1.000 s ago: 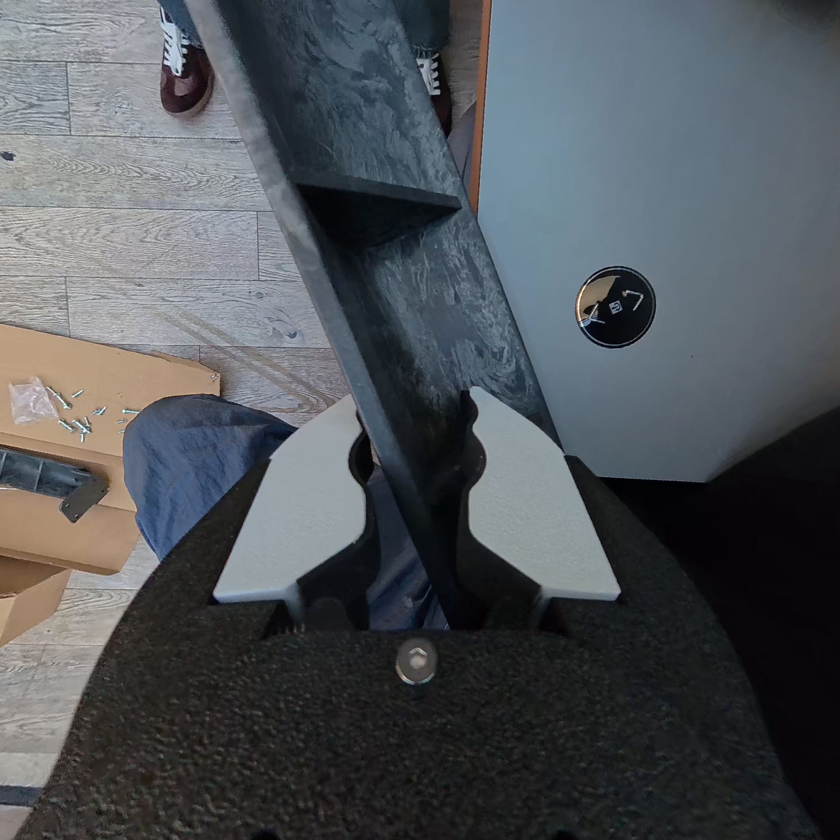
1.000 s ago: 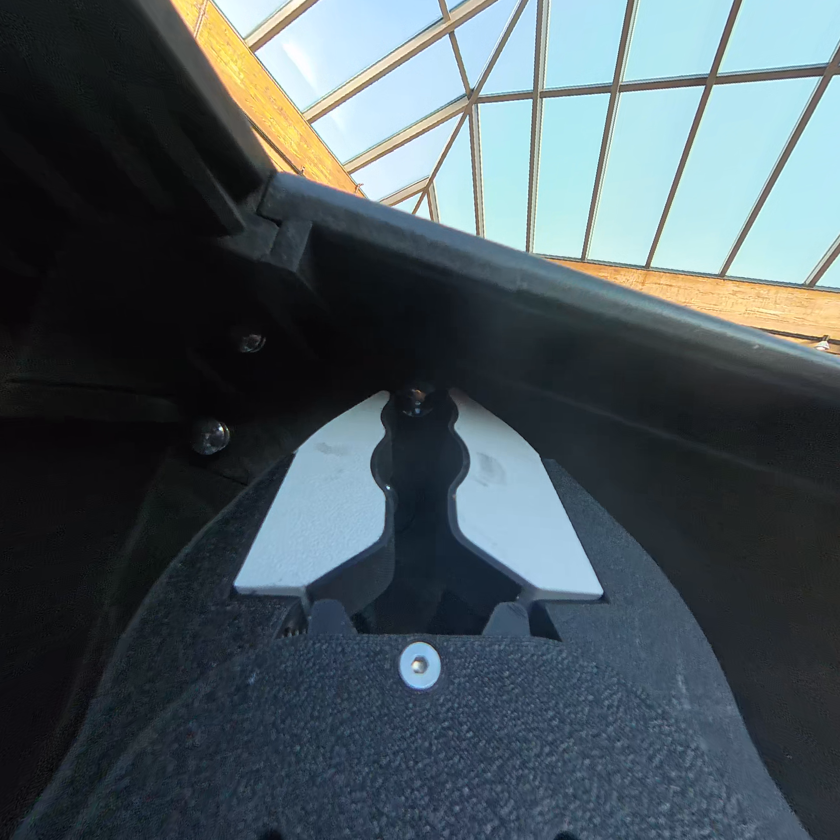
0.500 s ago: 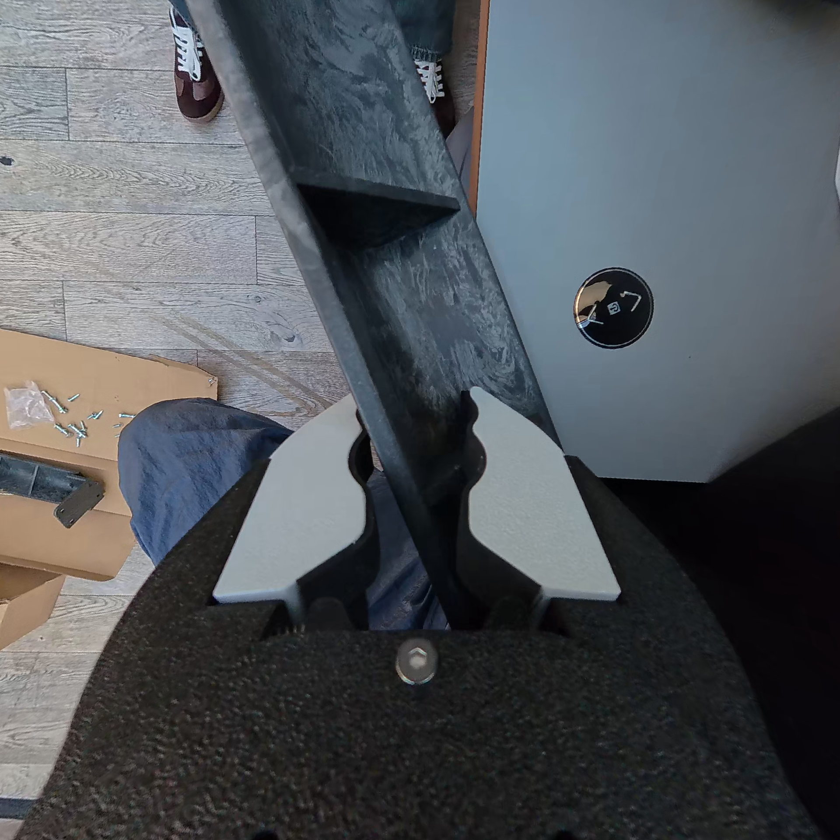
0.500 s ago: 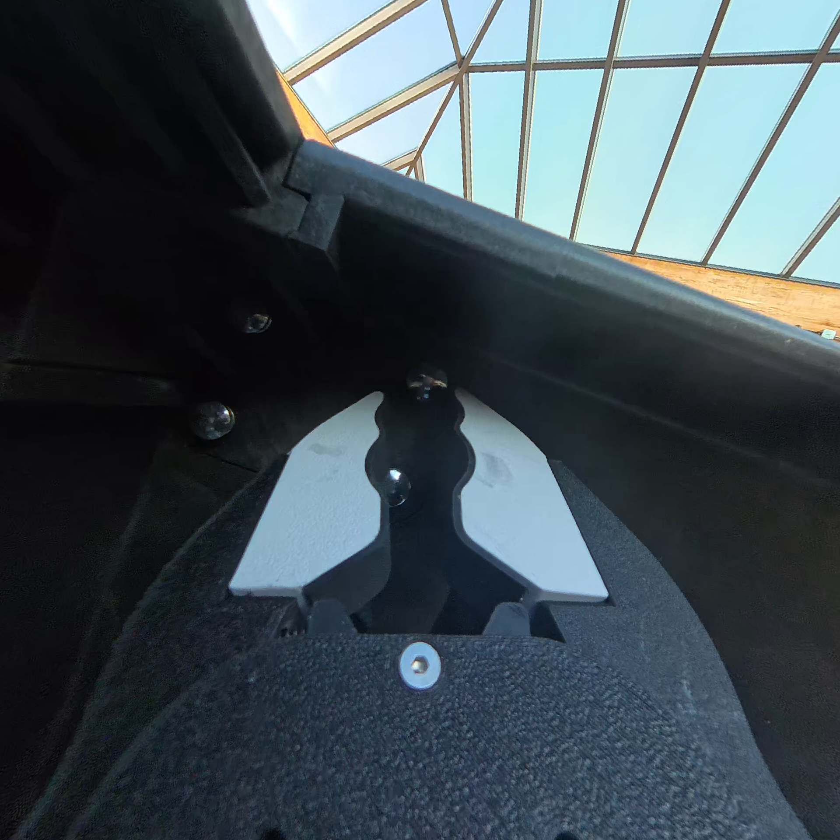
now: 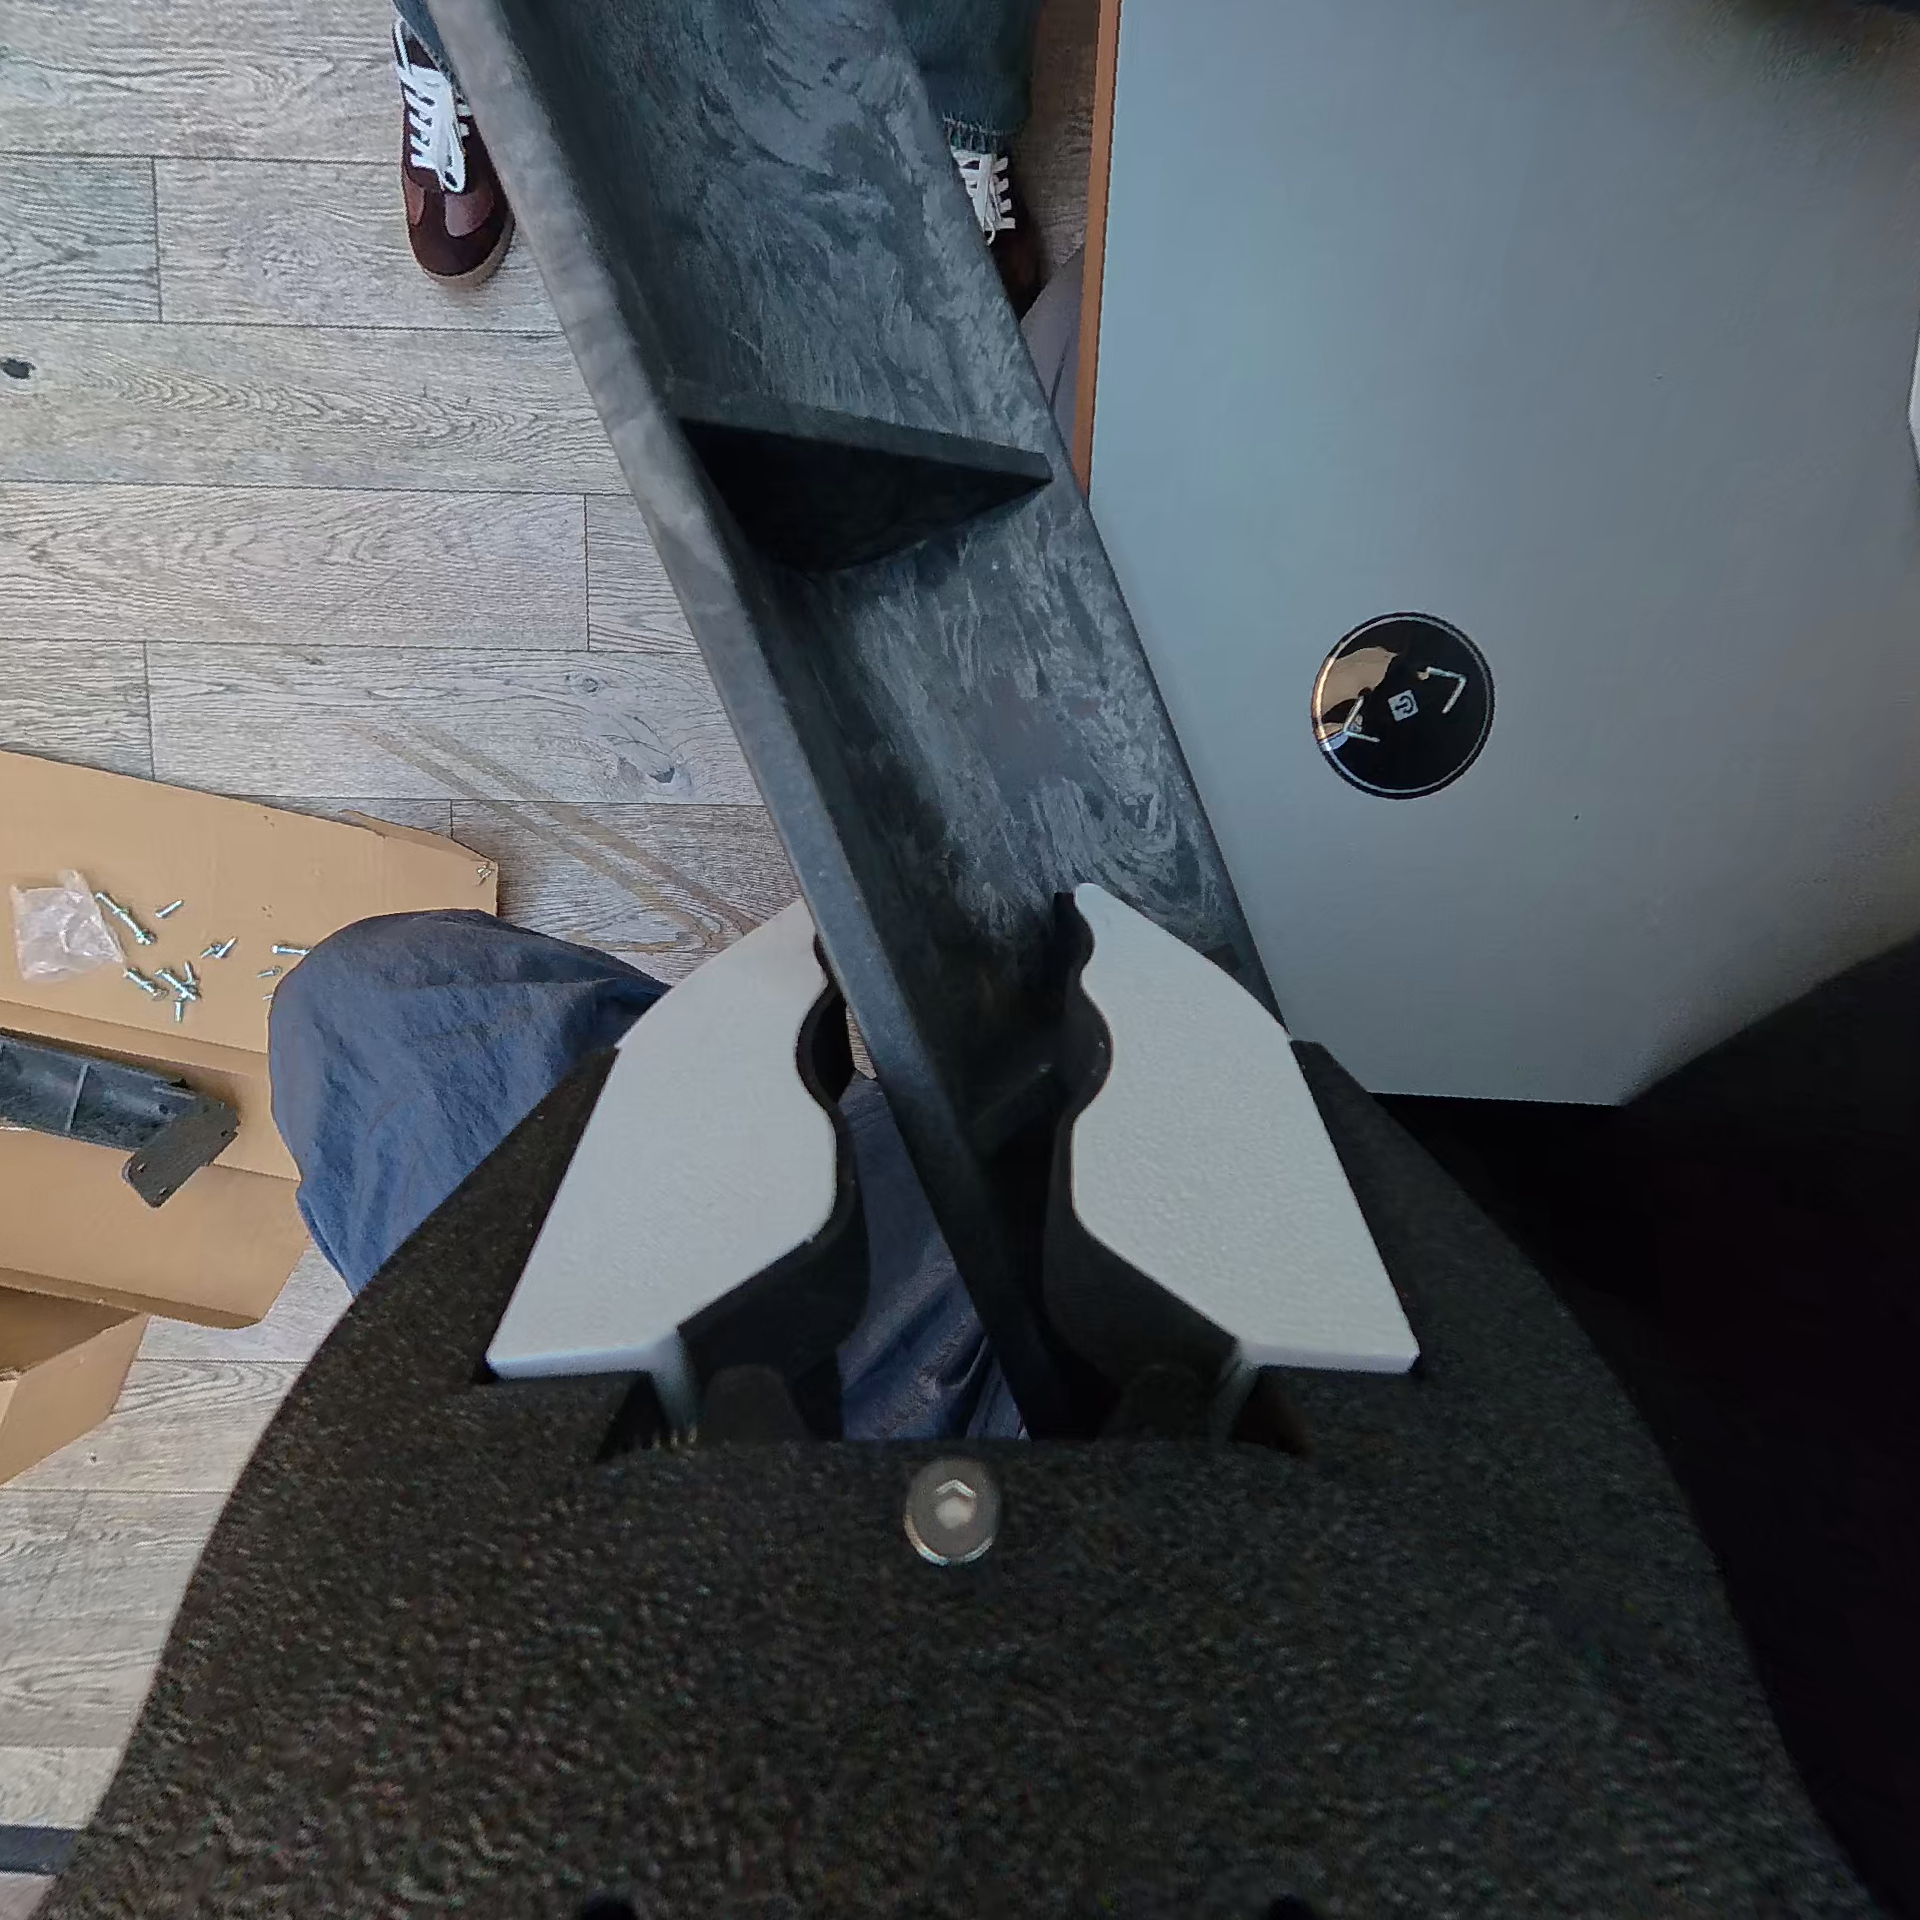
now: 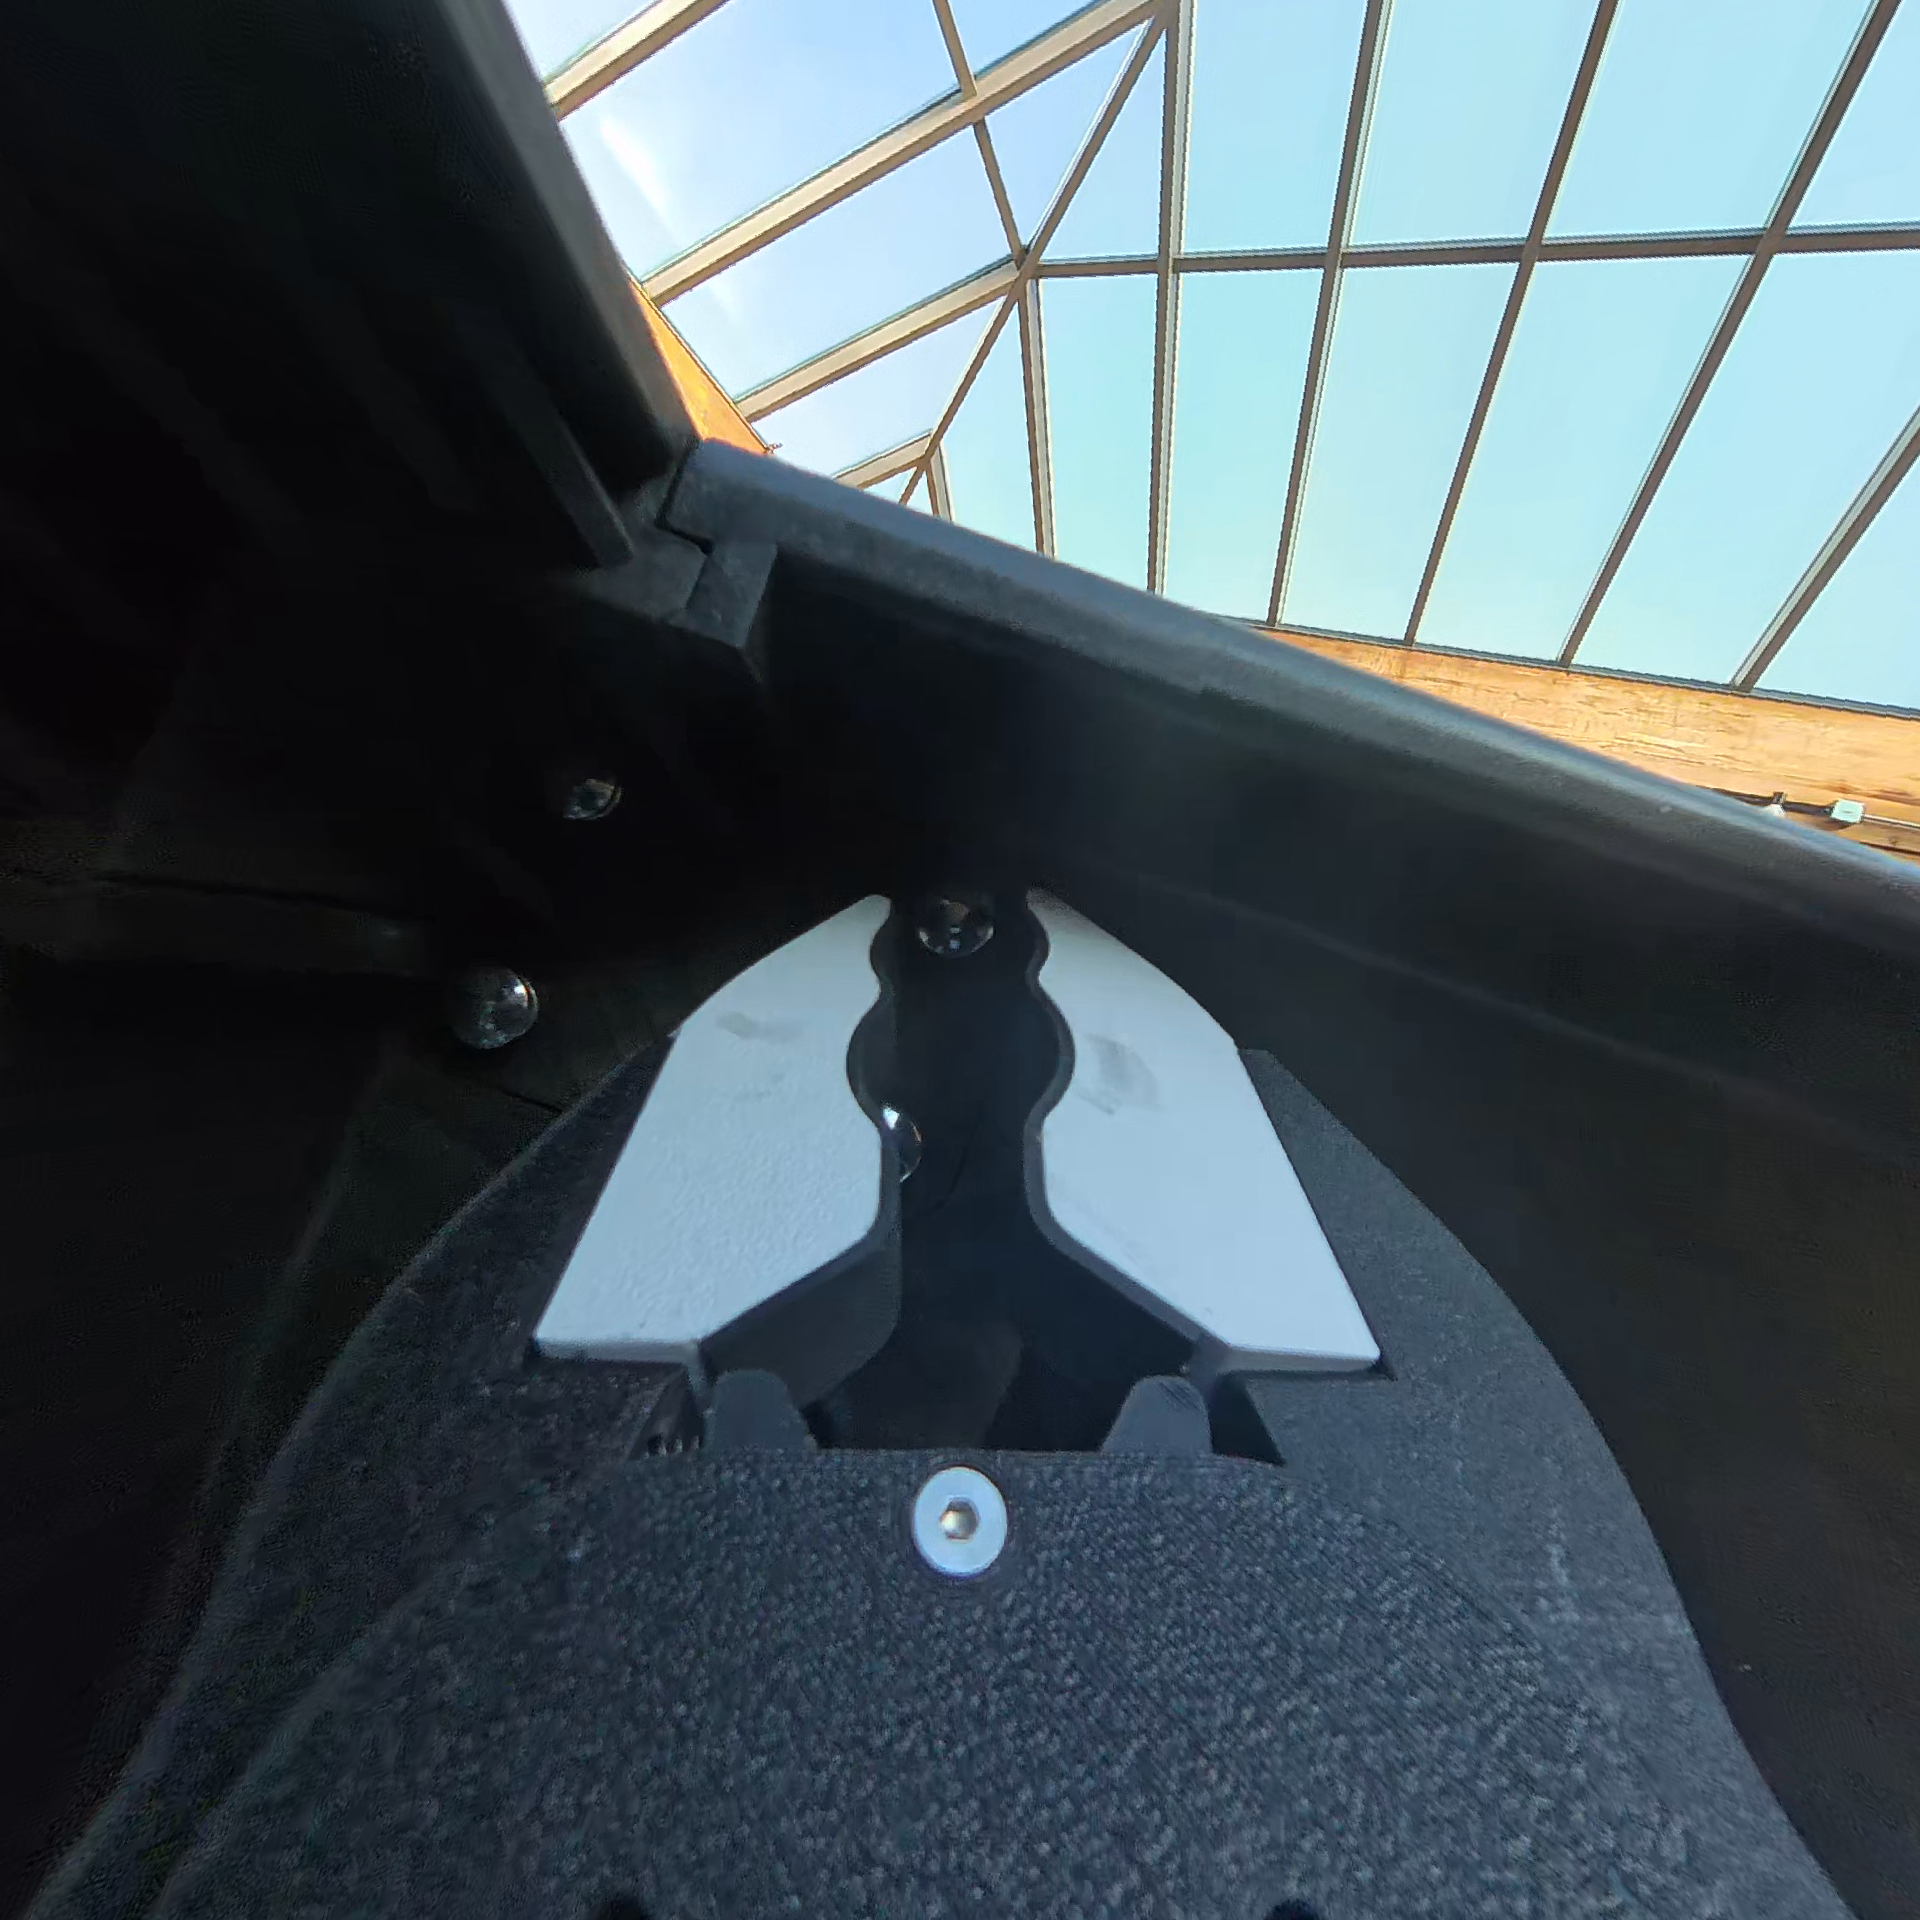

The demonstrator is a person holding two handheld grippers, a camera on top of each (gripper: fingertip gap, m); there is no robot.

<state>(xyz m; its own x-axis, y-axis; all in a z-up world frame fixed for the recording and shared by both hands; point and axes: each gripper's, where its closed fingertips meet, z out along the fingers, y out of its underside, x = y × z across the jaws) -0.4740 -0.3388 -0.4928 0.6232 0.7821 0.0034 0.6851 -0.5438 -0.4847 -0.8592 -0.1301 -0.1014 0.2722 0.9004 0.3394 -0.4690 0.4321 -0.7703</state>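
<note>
In the left wrist view my left gripper (image 5: 945,914) is shut on the raised edge of a long black plastic beam (image 5: 831,260). The beam runs up and away and has a cross rib (image 5: 862,488). In the right wrist view my right gripper (image 6: 956,914) points up at the dark underside of a black plastic frame (image 6: 1247,665). Its jaws stand a little apart. One screw head (image 6: 954,923) shows right between the tips and another (image 6: 902,1138) sits beside the left finger. The gap between the fingers is dark, so I cannot tell whether anything is held.
A grey cabinet (image 5: 1507,312) with a round black disc (image 5: 1401,704) stands to the right. On the wood floor lie cardboard (image 5: 208,831), loose screws (image 5: 166,966) and a black bracket (image 5: 104,1112). A person's knee (image 5: 436,1060) and shoe (image 5: 447,177) are near. Two more screw heads (image 6: 494,1006) show. A glass roof (image 6: 1455,312) is overhead. Left tips to right tips: about 60 cm. The left tips stand about 7 cm off the cross rib (image 5: 862,488).
The right wrist view has swung, so the frame's corner joint sits farther right, and a second screw head has come into view between the fingers. The left grip is unchanged, with a slight drift.
</note>
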